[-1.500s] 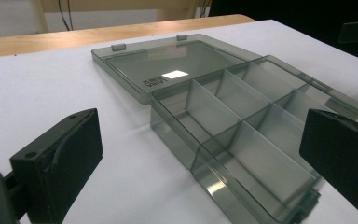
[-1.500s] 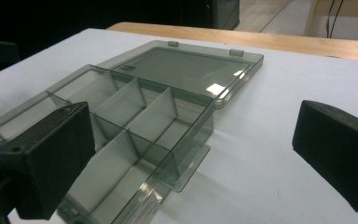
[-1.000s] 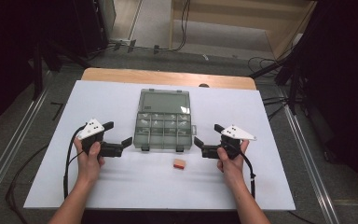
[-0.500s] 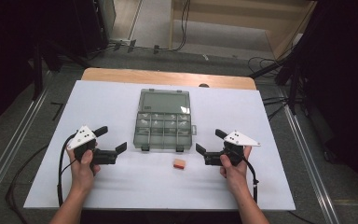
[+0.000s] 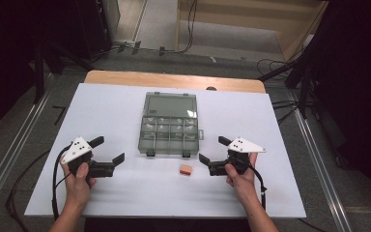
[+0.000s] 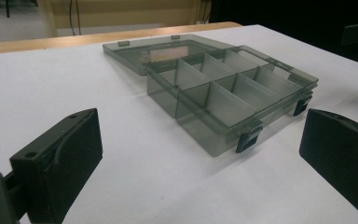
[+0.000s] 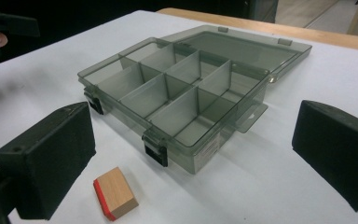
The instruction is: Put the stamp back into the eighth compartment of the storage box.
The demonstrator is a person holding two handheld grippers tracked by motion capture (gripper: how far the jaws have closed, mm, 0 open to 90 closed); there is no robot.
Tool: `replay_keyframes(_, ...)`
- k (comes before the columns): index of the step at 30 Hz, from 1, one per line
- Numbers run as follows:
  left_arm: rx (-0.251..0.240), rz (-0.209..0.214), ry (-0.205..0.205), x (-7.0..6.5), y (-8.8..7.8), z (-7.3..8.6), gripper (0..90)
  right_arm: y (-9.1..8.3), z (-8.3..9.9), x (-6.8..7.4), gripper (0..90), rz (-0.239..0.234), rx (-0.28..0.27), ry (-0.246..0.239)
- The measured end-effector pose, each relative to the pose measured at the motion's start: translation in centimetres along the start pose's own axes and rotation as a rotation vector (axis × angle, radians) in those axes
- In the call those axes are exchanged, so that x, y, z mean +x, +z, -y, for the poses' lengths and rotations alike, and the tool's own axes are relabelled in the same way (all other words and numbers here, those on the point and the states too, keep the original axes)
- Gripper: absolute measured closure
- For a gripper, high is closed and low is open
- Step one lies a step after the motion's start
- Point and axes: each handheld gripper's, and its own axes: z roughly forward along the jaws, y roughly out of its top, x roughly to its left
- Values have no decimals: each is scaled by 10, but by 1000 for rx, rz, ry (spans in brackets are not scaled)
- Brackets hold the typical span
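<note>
Both the left gripper (image 5: pixel 110 150) and right gripper (image 5: pixel 212 151) gape wide, empty. The wooden block (image 5: pixel 186 169) lies between them near the desk's (image 5: pixel 116 106) front edge, beside the open organizer box (image 5: pixel 170 126).

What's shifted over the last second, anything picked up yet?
Both hands pulled back toward the person: the left gripper more so, the right gripper slightly. Both are open, holding nothing. The open compartment box and the small wooden block lie where they were.

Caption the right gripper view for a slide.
Open right gripper faces a small wooden block beside the open, empty compartment box.
</note>
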Motion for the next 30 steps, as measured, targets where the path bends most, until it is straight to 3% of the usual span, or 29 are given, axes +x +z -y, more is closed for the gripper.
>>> replay_keyframes(6,-4,-11,-38,5,-8,5,0,3,1,3,0,-19,29,-19)
replay_keyframes(15,6,-50,-31,9,-23,14,0,11,3,12,0,-53,76,-53)
replay_keyframes(30,-22,-68,-44,14,-46,22,0,23,6,26,0,-106,164,-117)
